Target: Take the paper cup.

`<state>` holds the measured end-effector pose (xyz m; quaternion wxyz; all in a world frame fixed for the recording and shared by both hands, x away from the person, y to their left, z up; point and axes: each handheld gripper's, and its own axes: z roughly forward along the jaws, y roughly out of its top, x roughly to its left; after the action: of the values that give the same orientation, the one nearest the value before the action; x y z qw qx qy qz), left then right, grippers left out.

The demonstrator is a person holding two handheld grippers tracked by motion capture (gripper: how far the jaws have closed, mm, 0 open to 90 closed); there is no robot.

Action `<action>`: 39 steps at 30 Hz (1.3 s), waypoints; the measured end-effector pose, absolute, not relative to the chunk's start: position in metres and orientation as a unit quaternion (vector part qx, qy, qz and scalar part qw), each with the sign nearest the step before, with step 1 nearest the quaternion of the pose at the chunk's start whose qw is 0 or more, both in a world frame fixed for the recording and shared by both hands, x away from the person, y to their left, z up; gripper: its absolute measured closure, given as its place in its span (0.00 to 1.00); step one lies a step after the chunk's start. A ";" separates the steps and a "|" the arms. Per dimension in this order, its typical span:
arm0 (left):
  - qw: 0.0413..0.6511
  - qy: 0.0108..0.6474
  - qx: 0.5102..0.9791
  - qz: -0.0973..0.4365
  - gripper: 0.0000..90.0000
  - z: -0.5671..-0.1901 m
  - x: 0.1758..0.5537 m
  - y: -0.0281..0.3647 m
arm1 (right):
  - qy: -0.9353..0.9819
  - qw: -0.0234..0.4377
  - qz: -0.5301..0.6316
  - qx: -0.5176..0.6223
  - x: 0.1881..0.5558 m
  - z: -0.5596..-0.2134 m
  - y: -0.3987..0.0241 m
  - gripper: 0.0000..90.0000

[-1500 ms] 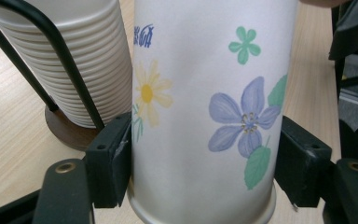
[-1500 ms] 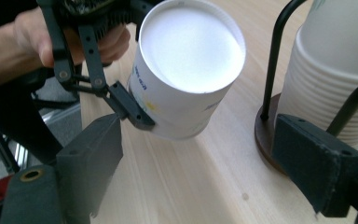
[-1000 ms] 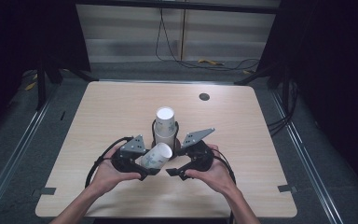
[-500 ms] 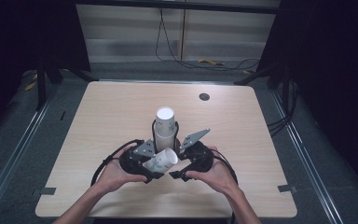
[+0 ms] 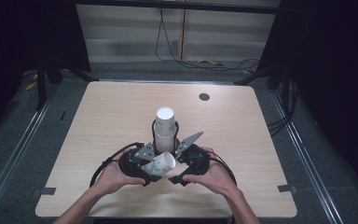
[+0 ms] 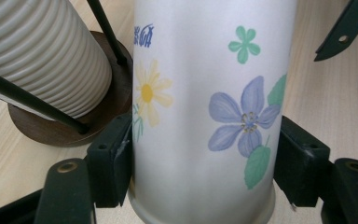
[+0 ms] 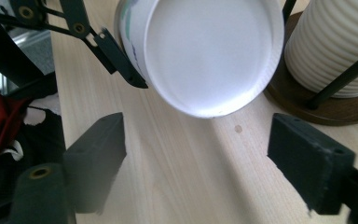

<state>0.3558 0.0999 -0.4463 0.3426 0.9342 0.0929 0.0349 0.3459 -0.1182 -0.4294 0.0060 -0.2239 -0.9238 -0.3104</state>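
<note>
The left gripper [image 5: 145, 173] clamps its jaws on a flowered paper cup [image 6: 205, 112], held on its side above the surface [image 5: 98, 121]; the right gripper [image 7: 196, 158], jaws just opening wide, faces its mouth beside the ribbed cup stack [image 5: 164, 123].

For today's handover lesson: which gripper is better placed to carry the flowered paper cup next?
Left. The left gripper already clamps the flowered paper cup between its fingers; the right gripper stands open before the cup's base, touching nothing.

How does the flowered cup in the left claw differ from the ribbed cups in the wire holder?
The flowered cup has smooth walls printed with flowers; the ribbed cups are plain and ridged. It lies tipped on its side, clamped in the left claw; they stand upright in the holder. Both are white paper cups.
</note>
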 end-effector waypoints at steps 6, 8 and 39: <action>0.317 0.080 0.944 0.037 0.34 -0.448 0.354 0.096 | -0.933 0.005 -0.287 -0.217 0.345 -0.433 -0.115 0.20; 0.314 0.076 0.946 0.035 0.34 -0.449 0.353 0.095 | -0.938 -0.007 -0.275 -0.214 0.344 -0.433 -0.113 0.26; 0.286 0.033 0.956 0.046 0.34 -0.449 0.336 0.079 | -0.938 0.059 -0.279 -0.196 0.348 -0.433 -0.106 0.32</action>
<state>0.3357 0.0790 -0.4486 0.2862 0.9565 0.0328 0.0459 0.3478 -0.1065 -0.4334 0.0586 -0.1956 -0.9383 -0.2789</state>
